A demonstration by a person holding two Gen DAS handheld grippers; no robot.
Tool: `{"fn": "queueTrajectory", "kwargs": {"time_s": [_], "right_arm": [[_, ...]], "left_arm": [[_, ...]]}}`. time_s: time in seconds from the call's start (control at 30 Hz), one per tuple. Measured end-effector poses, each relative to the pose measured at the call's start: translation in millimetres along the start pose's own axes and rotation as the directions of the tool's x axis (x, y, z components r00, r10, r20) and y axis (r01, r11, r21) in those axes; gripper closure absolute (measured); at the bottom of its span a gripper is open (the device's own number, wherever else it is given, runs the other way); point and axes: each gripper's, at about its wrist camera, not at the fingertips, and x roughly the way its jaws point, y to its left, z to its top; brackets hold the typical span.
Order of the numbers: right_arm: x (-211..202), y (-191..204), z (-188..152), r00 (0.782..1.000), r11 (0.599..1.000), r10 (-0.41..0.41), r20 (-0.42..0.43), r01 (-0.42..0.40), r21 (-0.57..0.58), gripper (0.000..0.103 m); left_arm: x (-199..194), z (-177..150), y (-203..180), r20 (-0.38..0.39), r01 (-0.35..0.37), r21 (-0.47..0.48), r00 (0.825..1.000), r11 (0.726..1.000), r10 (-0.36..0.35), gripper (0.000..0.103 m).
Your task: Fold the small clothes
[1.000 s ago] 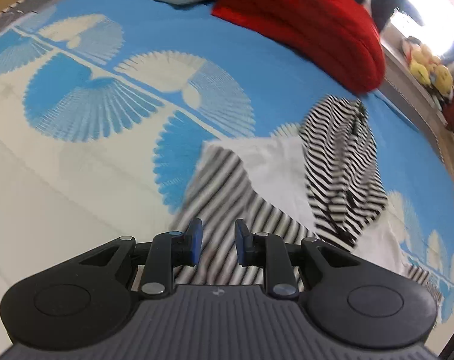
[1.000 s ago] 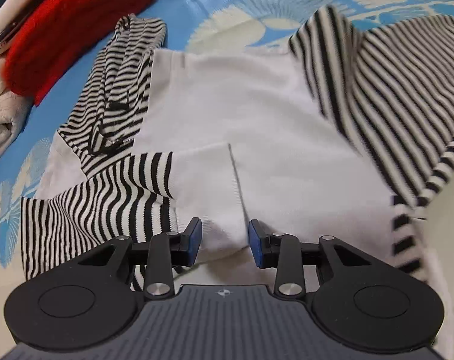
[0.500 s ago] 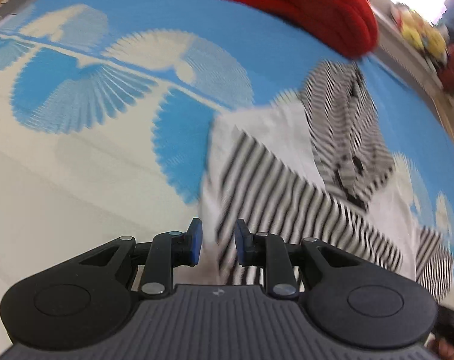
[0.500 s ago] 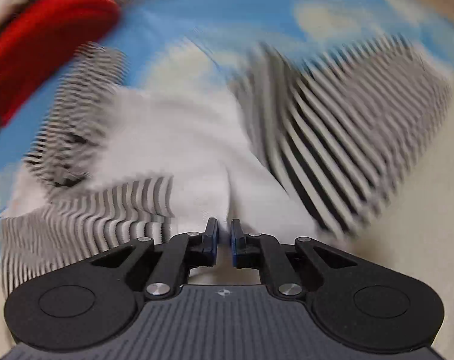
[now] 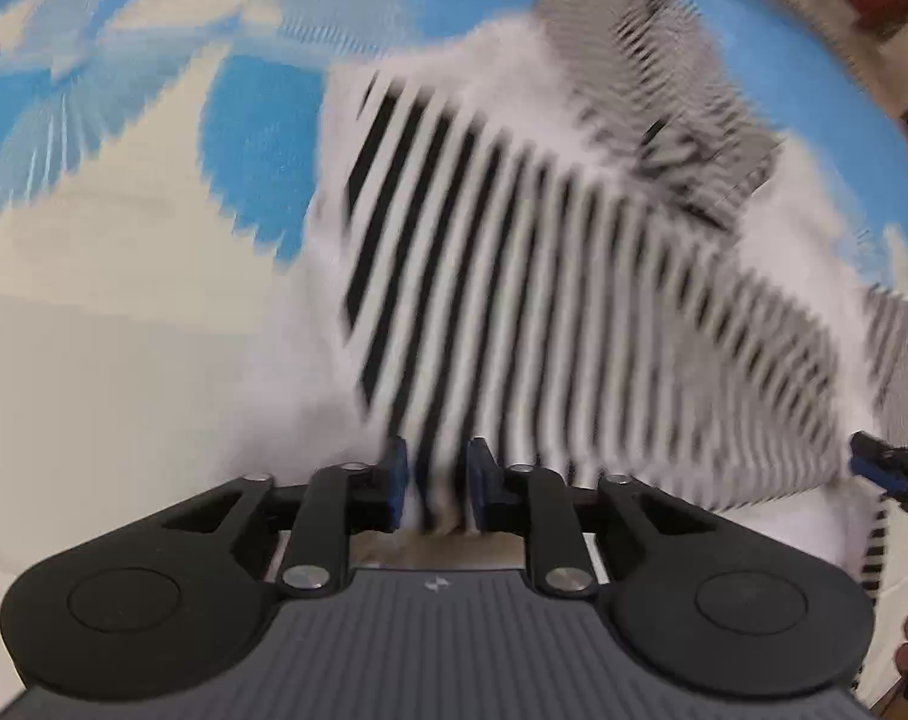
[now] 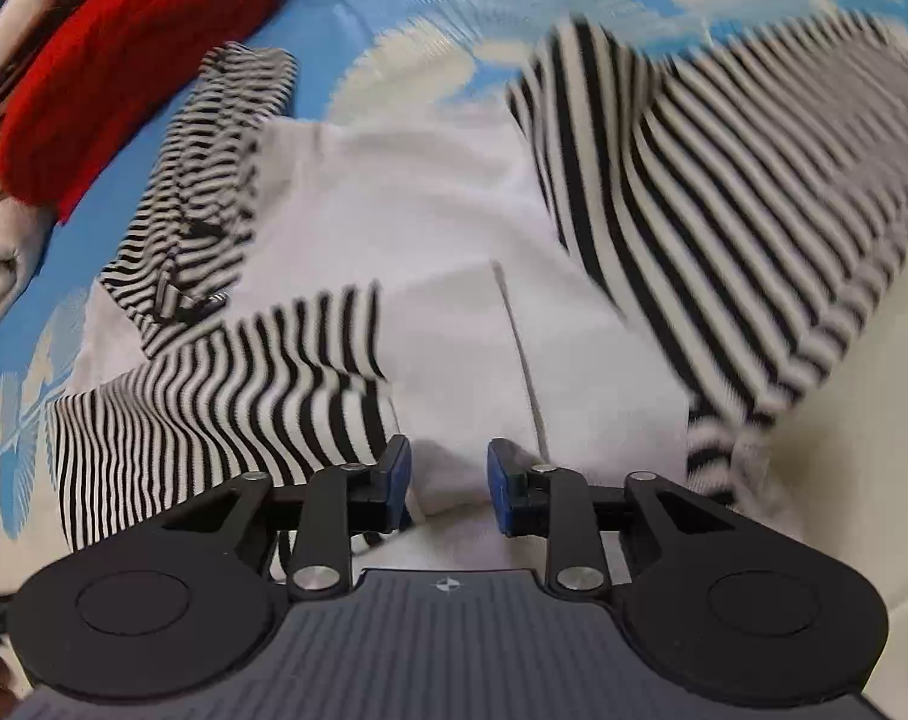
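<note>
Left wrist view: a white garment (image 5: 514, 276) with black-and-white striped sleeves is seen spread on a blue and cream patterned mat (image 5: 124, 210), much of it blurred. A striped fold is held between the left gripper's (image 5: 433, 483) fingers, which are clamped on the cloth. From the right wrist view, the garment's white body (image 6: 430, 240) lies ahead of the right gripper (image 6: 448, 483), whose fingers are apart over the white hem. Striped sleeves are seen to either side of the fingers. A red folded item (image 6: 130, 66) rests far ahead to the left.
</note>
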Motion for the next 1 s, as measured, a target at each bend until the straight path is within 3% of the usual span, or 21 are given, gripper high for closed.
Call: {"fn": "queueTrajectory", "kwargs": {"time_s": [0.07,0.13,0.23,0.3,0.37,0.47,0.57,0.7,0.9,1.0], "right_arm": [[-1.0,-4.1,3.7,1.000,0.999,-0.030,-0.006,0.030,0.013,0.060],[-2.7,-15.9,6.5,0.998,0.997,-0.059,-0.007,0.059,0.055,0.060],[-13.5,-32.1,12.8,0.997,0.993,-0.071,0.027,0.068,0.099,0.060],[-25.5,-39.4,20.0,0.995,0.992,-0.076,0.067,0.069,0.104,0.060],[-33.1,-44.7,27.8,0.989,0.991,-0.094,0.111,0.083,0.101,0.060],[-40.4,-59.2,36.9,0.981,0.986,-0.130,0.145,0.113,0.122,0.060],[-44.7,-80.4,43.7,0.977,0.977,-0.150,0.148,0.124,0.175,0.060],[-52.7,-112.7,53.6,0.968,0.957,-0.188,0.167,0.141,0.255,0.060],[-68.3,-167.1,70.2,0.933,0.914,-0.266,0.243,0.165,0.370,0.060],[-68.2,-200.0,71.0,0.927,0.879,-0.289,0.239,0.158,0.451,0.060]], "left_arm": [[2.0,-2.2,-5.6,0.008,0.000,0.020,1.000,1.000,0.000,0.062],[23.8,-9.9,-5.4,-0.074,-0.055,0.011,0.996,0.998,0.056,0.062],[23.8,-11.2,-18.0,-0.067,-0.101,0.038,0.992,0.994,0.104,0.062],[6.4,-7.8,-31.8,-0.007,-0.103,0.064,0.995,0.993,0.104,0.058],[-17.7,-8.1,-51.7,0.083,-0.087,0.104,0.993,0.991,0.078,0.042],[-37.6,-8.9,-82.5,0.180,-0.098,0.180,0.982,0.979,0.065,0.031],[-33.9,-11.9,-104.5,0.206,-0.138,0.238,0.974,0.961,0.089,0.031],[-30.4,-9.9,-112.6,0.247,-0.106,0.183,0.967,0.977,0.059,0.031],[-46.6,-11.0,-123.1,0.390,-0.127,0.182,0.920,0.975,0.047,0.031],[-47.8,-9.4,-123.5,0.390,-0.142,0.170,0.918,0.975,0.066,0.029]]}}
